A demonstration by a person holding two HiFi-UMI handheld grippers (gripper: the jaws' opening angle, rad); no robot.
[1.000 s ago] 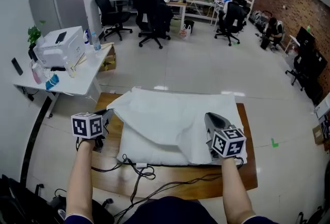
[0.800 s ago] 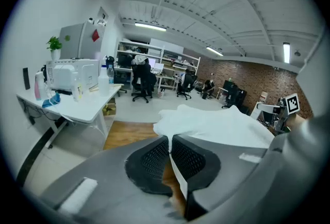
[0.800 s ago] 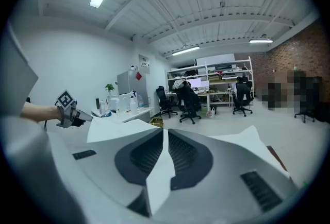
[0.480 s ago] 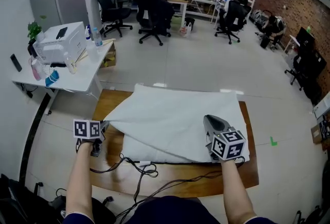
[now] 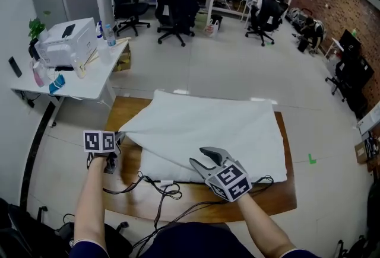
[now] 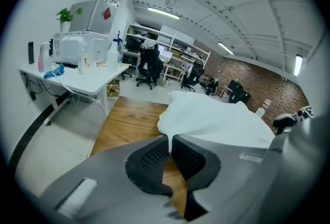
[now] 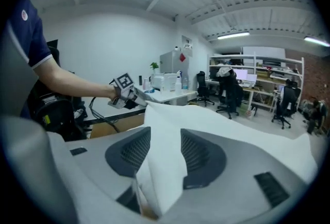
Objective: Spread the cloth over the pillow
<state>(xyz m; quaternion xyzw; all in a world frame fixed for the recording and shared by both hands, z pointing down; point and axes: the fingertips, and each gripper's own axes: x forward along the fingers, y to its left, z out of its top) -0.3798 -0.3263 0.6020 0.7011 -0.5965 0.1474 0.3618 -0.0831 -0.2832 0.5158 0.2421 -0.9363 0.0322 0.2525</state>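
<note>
Left strip: bare counter [image 5: 122, 117] wood beside the cloth [image 5: 202, 126], open.
Near edge: black cables [image 5: 166, 190] looped over the wood, in the way.
Left: white desk [image 5: 89, 82] with printer [image 5: 62, 46] stands near.
Far side: open floor [image 5: 225, 67].

The cloth [image 5: 205, 126] is plain white, and so is the pillow [image 5: 169, 169] beneath it. The bench [image 5: 127, 111] is warm brown wood with a streaked grain, and the cables [image 5: 161, 190] along its near edge are black. The left tongs [image 6: 169, 138] are matt grey with black meshed pads [image 6: 149, 158]. Their cube [image 5: 100, 142] bears black square markers on white. The floor [image 5: 237, 73] is pale grey with one small green mark [image 5: 312, 159]. The sleeve [image 7: 27, 24] is navy blue.
</note>
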